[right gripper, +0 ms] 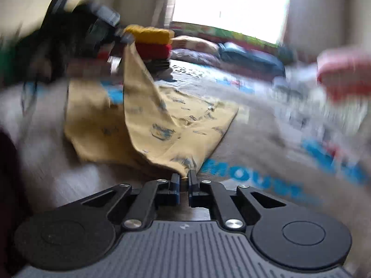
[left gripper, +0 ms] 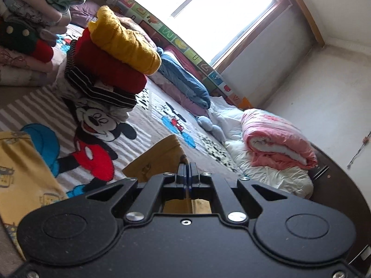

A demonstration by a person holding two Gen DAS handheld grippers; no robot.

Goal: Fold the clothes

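Observation:
A pale yellow printed garment (right gripper: pixel 162 125) lies partly on the Mickey Mouse blanket (left gripper: pixel 143 125). My left gripper (left gripper: pixel 187 165) is shut on one corner of the garment (left gripper: pixel 160 157) and holds it lifted; this gripper shows at the upper left of the right wrist view (right gripper: pixel 120 39), with the cloth hanging from it. My right gripper (right gripper: pixel 184 177) has its jaws nearly closed on the garment's near corner, low by the blanket. The right wrist view is blurred by motion.
A stack of folded clothes (left gripper: pixel 111 69), yellow on red on striped, stands on the blanket beyond the garment. More folded piles (left gripper: pixel 30 23) sit at far left. A rolled pink quilt (left gripper: pixel 276 139) and blue bedding (left gripper: pixel 185 81) lie near the window wall.

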